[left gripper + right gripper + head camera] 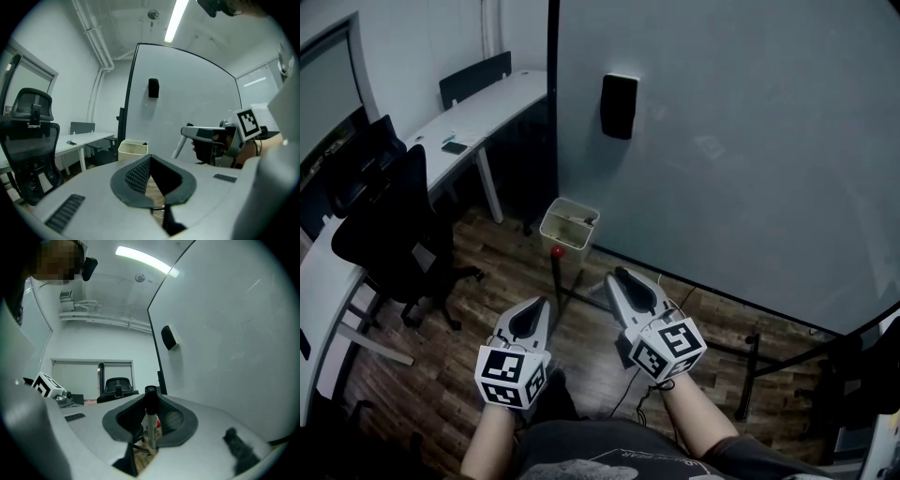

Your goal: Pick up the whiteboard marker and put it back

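The whiteboard marker [150, 420], white with a black cap, stands upright between the jaws of my right gripper [150, 398], which is shut on it. In the left gripper view the marker [180, 148] hangs down from the right gripper [186, 131]. The whiteboard [731, 141] stands straight ahead with a black eraser [619, 105] stuck on it. In the head view both grippers hang side by side in front of the board: the right gripper [615, 276] is a little nearer to it, and the left gripper [546, 303] has its jaw tips together with nothing between them.
A cream bin [569, 223] stands on the wooden floor by the board's left edge, a small red knob [557, 251] just in front of it. A black office chair [389, 225] and a white desk [487, 108] are at the left. The board's stand foot [748, 375] lies at the right.
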